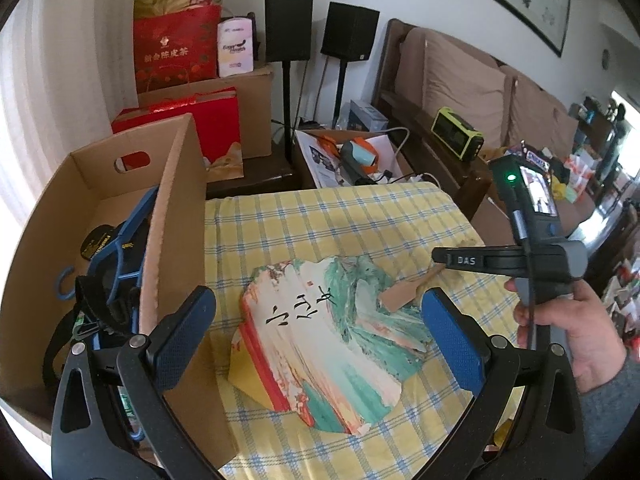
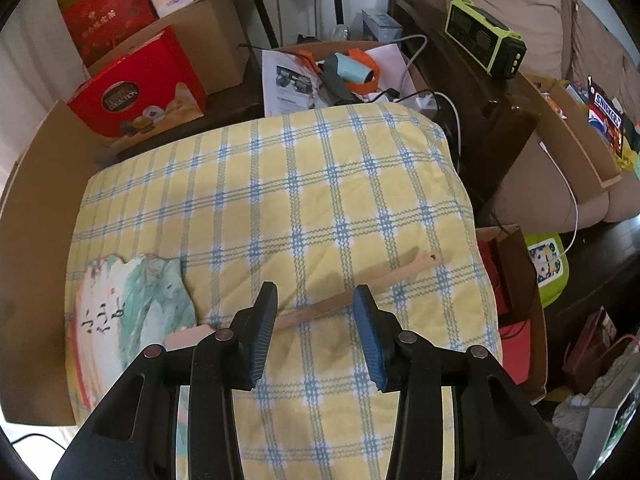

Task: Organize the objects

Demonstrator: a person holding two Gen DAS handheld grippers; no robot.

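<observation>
Partly, the right gripper hides the fan handle.

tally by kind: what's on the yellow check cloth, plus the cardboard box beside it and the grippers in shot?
Painted fan: 1, lying on the cloth, wooden handle towards the right hand-held gripper
Cardboard box: 1, left of the cloth
Hand-held grippers: 2, left, right
Total: 4
</observation>
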